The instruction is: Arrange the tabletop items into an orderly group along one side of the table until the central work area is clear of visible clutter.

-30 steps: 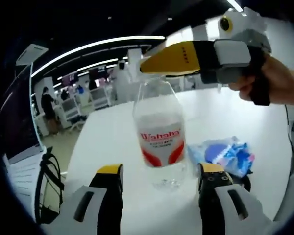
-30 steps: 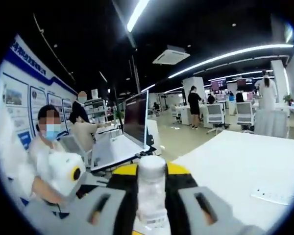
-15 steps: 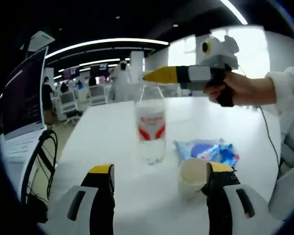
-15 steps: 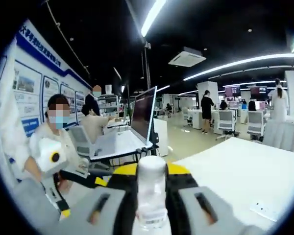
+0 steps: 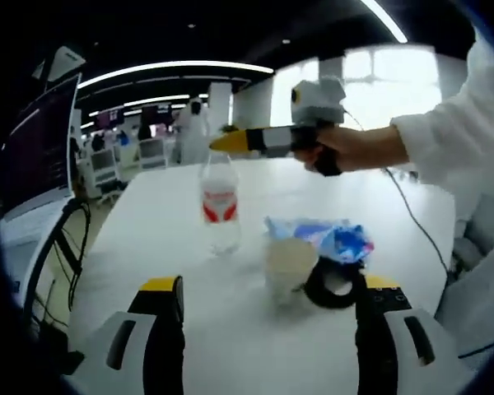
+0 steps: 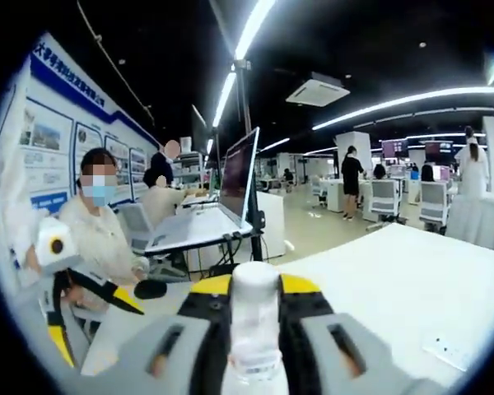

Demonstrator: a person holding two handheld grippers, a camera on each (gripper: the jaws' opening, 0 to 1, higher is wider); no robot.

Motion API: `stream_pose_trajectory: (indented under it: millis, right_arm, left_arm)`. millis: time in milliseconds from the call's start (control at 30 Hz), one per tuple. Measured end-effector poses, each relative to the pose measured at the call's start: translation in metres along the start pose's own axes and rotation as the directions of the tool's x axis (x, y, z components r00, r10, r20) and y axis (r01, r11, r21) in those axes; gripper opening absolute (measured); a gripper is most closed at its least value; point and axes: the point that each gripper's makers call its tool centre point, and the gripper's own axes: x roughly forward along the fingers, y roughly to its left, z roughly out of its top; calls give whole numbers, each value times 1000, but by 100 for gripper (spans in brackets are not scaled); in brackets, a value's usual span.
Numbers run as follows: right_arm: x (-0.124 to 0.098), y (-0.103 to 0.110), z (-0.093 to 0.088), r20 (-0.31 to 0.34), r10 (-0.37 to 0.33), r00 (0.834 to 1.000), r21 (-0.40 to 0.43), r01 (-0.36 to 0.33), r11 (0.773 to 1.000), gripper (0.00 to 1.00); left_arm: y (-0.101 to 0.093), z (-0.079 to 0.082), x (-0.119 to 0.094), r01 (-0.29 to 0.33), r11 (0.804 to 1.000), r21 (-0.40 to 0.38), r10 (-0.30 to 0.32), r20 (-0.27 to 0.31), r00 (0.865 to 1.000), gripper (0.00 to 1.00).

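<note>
A clear water bottle with a red and white label stands upright on the white table. My right gripper reaches in from the right and is shut on its neck. In the right gripper view the white cap sits between the yellow-tipped jaws of my right gripper. My left gripper is open with nothing between its jaws, a short way back from a pale paper cup. Beside the cup lie a black tape roll and a blue snack bag. My left gripper also appears at the left of the right gripper view.
A laptop stands at the table's edge with black cables hanging beside it. A small white slip lies on the table. A person's hand and white sleeve hold the right gripper. Seated people and office desks are behind.
The left gripper view has drawn back from the bottle, bringing the cup and then the tape roll into sight. The right gripper stays shut on the bottle's neck.
</note>
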Motion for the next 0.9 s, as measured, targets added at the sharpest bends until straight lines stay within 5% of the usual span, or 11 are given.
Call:
stream_pose_trajectory:
  millis: [233,900]
  right_arm:
    - [2,-6,-12,-34,10,999,-32,-11,999,17]
    - [0,-6,-29,-58,34,998,-41,-36,999,18]
  left_arm:
    - [-2,-28,-12,18,998,-55,-21,-55,998,83]
    - [-16,-33,-28,23,999,-39,-26,-63,998,82]
